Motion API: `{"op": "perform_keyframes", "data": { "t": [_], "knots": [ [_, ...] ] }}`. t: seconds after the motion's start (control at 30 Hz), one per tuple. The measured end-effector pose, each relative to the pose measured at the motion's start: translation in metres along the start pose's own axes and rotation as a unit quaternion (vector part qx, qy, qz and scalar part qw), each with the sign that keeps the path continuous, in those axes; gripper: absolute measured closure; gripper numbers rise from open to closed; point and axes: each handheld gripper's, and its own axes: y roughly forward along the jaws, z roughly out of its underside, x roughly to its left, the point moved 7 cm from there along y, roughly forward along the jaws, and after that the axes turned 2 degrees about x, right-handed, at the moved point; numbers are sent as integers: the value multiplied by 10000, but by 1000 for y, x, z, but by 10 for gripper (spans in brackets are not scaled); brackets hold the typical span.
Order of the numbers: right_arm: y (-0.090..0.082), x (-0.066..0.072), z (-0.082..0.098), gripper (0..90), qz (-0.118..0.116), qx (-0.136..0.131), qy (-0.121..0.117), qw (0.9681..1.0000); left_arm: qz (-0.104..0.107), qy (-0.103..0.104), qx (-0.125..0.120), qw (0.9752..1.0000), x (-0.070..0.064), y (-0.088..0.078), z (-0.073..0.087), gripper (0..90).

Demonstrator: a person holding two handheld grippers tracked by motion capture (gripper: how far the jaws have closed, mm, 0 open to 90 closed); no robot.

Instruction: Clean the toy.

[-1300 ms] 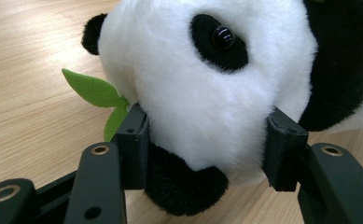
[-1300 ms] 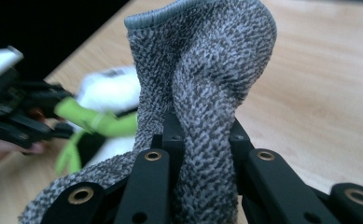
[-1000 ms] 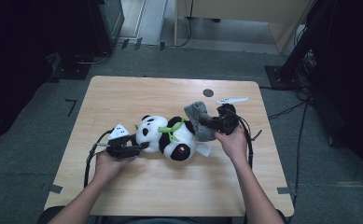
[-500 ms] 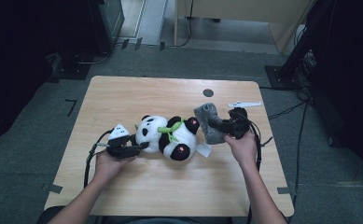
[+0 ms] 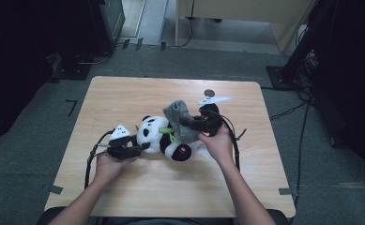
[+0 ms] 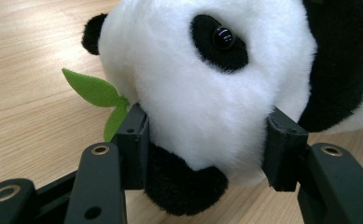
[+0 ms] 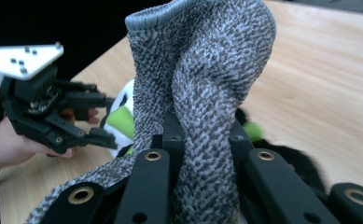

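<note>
A black and white panda plush (image 5: 160,136) lies on the wooden table (image 5: 124,98). My left gripper (image 5: 141,147) is shut on its head; in the left gripper view the two jaws press into the white fur of the panda's head (image 6: 207,93) from both sides. A green felt leaf (image 6: 93,88) sticks out beside the left jaw. My right gripper (image 5: 186,123) is shut on a grey knitted sock (image 5: 177,111) held over the panda's body. In the right gripper view the sock (image 7: 207,70) rises folded from between the jaws, and the left gripper (image 7: 105,126) shows farther off.
A small dark round mark (image 5: 209,92) sits near the table's far edge. Black cables (image 5: 92,159) trail from both grippers across the wood. Bare tabletop lies in front of the hands and along the far side. Dark equipment stands on the floor around the table.
The right gripper first drifted right, then swung back left with the sock, closer over the panda. The left gripper and the panda stayed put.
</note>
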Motion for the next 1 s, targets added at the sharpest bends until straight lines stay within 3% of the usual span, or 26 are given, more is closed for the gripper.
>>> {"op": "perform_keyframes", "data": {
  "t": [0.13, 0.2, 0.37, 0.57, 0.77, 1.0],
  "knots": [
    [19, 4, 14, 777, 26, 367, -141, 9992, -2, -6, 59, 10000, -1, 0, 1, 452],
    [20, 3, 17, 779, 31, 356, -137, 9993, 16, -2, 61, 10000, 0, 0, 1, 457],
    [10, -14, 39, 785, 25, 309, 27, 9995, 85, -151, 81, 9998, 0, 0, 1, 465],
    [-4, -30, 59, 789, 59, 270, 177, 9995, 86, -159, 72, 9998, -1, 0, 1, 466],
    [-7, -32, 67, 791, 139, 275, 72, 9995, 86, -176, 94, 9998, -1, 0, 1, 465],
    [-13, -45, 91, 793, 249, 370, 322, 9985, 120, -248, 72, 9996, 0, 0, 1, 465]
  ]
}}
